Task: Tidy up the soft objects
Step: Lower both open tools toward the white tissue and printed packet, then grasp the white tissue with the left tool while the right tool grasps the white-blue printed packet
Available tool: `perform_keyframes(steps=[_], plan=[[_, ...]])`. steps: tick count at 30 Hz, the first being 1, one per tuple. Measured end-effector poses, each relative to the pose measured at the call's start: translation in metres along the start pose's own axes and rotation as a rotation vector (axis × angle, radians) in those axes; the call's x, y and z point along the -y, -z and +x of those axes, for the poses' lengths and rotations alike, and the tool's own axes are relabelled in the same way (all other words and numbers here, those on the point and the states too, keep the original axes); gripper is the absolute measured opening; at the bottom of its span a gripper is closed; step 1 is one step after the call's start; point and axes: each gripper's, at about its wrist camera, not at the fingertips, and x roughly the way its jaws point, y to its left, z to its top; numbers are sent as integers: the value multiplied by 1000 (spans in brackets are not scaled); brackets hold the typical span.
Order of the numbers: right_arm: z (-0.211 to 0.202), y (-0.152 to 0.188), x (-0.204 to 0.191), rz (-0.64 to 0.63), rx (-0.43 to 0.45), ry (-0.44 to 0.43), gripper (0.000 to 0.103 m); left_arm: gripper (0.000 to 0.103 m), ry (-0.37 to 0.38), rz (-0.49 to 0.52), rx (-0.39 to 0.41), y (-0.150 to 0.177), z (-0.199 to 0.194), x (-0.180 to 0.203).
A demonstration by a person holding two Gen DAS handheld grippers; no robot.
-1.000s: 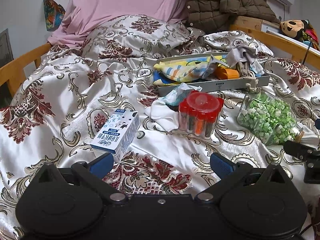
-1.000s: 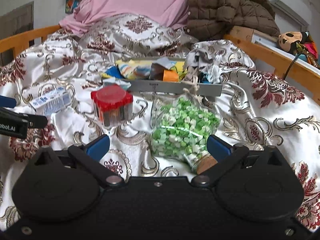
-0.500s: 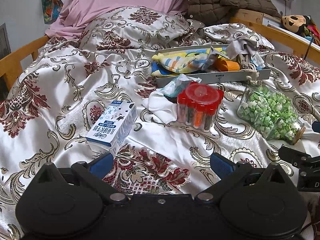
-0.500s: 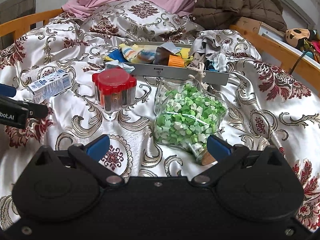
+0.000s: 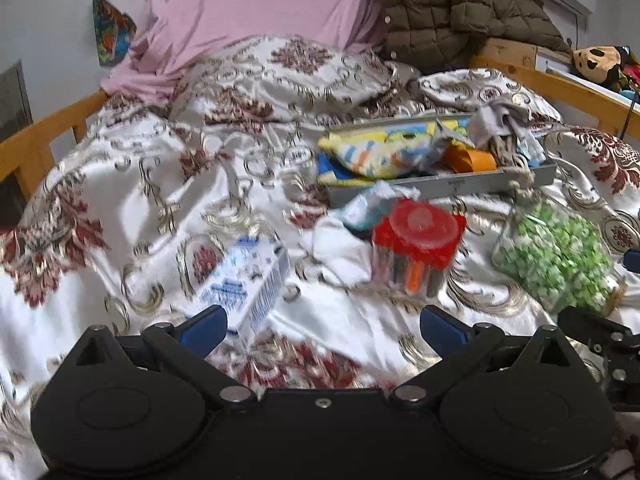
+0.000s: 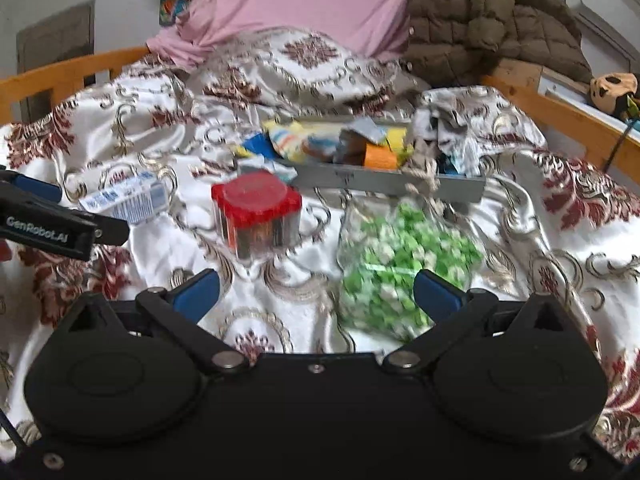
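- Across the whole bed, a satin bedspread (image 5: 132, 200) patterned in white, gold and maroon carries every item; a pink pillow (image 5: 256, 0) and a brown quilted jacket (image 5: 460, 4) lean at the head.
- Grey tray (image 5: 460, 188): lies toward the far right of the spread and holds the soft things, namely a striped yellow-and-blue cloth (image 5: 380, 152), an orange piece (image 5: 474, 160) and a grey rag (image 5: 500, 116) draped over its right end.
- White cloth (image 5: 340, 244): crumpled on the spread just in front of the tray, touching the red-lidded jar, outside the tray.
- Glass jar of green-and-white pieces (image 6: 400, 264): lying on its side, right of the red-lidded jar, just ahead of the right gripper.
- Red-lidded jar (image 5: 416, 248): upright, with dark and orange contents; image blurred.
- Blue-and-white carton (image 5: 248, 280): lying flat, left of the red-lidded jar, just beyond the left gripper's left finger.
- Left gripper (image 5: 322, 326): blue-padded fingers spread wide, nothing between them, low over the spread.
- Right gripper (image 6: 316, 294): fingers likewise spread wide and empty; its right finger overlaps the glass jar in view, contact uncertain.
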Motion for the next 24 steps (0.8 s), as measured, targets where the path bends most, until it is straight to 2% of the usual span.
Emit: perform_keyframes(steps=[6,11,18,24], plan=[[6,-3,-2,-18,42,-10,102,102,12,-8,16,-11,12,-7],[13,-3,-4,-38,81,-7,102,102,53,-25,35,-22,30,-18],[26,-2,-2,-12,89,-20,102,102,144,-115,85,-37,66,-37],[36,-4,-5,-43,112,-31,102,102,177,-97,92,-58,101,-44]])
